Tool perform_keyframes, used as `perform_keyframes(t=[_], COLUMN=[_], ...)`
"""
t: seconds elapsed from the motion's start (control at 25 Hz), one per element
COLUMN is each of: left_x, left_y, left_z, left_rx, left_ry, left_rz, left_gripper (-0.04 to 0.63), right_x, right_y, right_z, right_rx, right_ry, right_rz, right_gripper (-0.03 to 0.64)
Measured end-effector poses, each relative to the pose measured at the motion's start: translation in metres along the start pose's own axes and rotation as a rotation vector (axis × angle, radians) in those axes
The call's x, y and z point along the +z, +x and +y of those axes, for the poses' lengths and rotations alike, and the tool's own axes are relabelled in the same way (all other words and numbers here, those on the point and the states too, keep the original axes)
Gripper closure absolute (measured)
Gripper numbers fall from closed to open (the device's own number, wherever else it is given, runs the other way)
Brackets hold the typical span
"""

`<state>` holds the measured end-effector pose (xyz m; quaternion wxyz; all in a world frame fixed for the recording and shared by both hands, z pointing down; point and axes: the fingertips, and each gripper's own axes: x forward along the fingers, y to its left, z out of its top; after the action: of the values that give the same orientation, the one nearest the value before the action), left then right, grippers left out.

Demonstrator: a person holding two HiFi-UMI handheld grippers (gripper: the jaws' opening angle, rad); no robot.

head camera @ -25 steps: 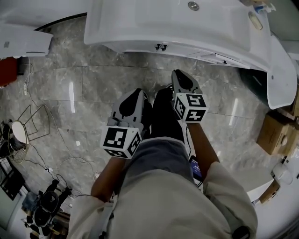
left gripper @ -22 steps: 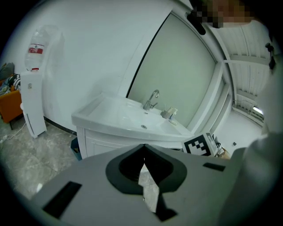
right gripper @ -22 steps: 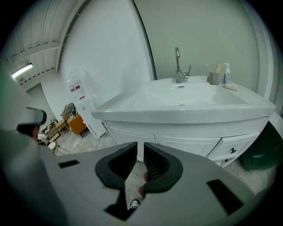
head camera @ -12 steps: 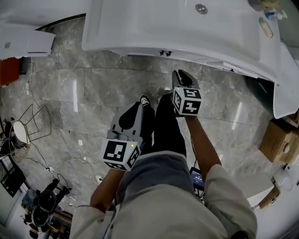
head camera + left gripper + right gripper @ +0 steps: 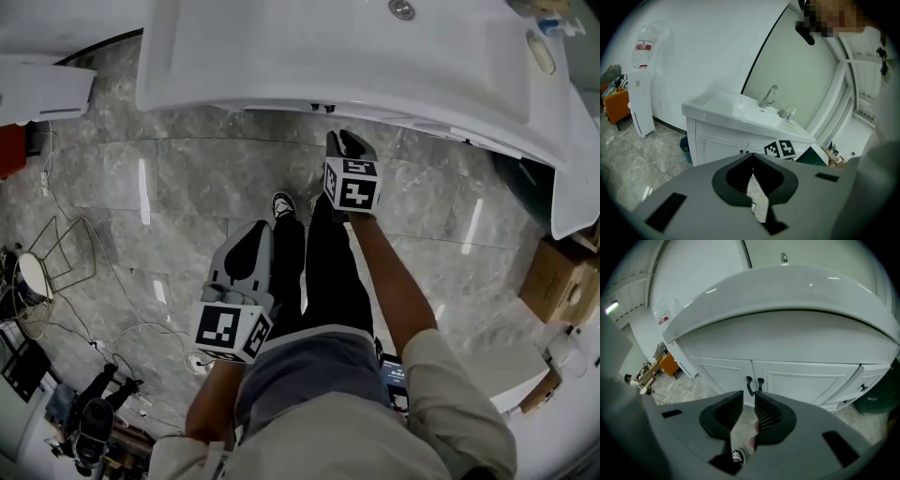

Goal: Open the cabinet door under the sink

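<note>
The right tongs stand slightly spread with nothing between them. They point at the cabinet door under the sink. The door is closed, and its dark handles show at 12 o'clock just past the tips, apart from them. The left tongs are pressed together at the tips and empty. In the head view they sit at 7 o'clock of the right ones, above the grey marble floor. In the left gripper view a faucet rises at 12 o'clock and a water dispenser stands at 9 o'clock.
</note>
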<state>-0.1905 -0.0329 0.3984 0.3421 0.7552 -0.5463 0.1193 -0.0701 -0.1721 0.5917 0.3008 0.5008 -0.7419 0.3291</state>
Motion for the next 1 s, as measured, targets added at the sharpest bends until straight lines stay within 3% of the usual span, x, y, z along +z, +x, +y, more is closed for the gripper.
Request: perform_keyframes(t=[0.56, 0.8, 1.0], left_x=[-0.027, -0.031, -0.040], left_y=[0.016, 0.021, 0.021], left_z=[0.024, 0.036, 0.044], left_rx=[0.022, 0.054, 0.045], left_ry=[0.006, -0.059, -0.054], left_rz=[0.076, 0.054, 0.072], left_gripper=[0.595, 0.595, 0.595], right_x=[-0.006, -0.009, -0.004], right_y=[0.076, 0.096, 0.112], right_z=[-0.023, -0.027, -0.032], right_rx=[-0.048, -0.083, -0.107], right_ry=[0.025, 0.045, 0.038], right_rz=[0.054, 0.058, 0.056], right_gripper=[0.526, 0.526, 0.526])
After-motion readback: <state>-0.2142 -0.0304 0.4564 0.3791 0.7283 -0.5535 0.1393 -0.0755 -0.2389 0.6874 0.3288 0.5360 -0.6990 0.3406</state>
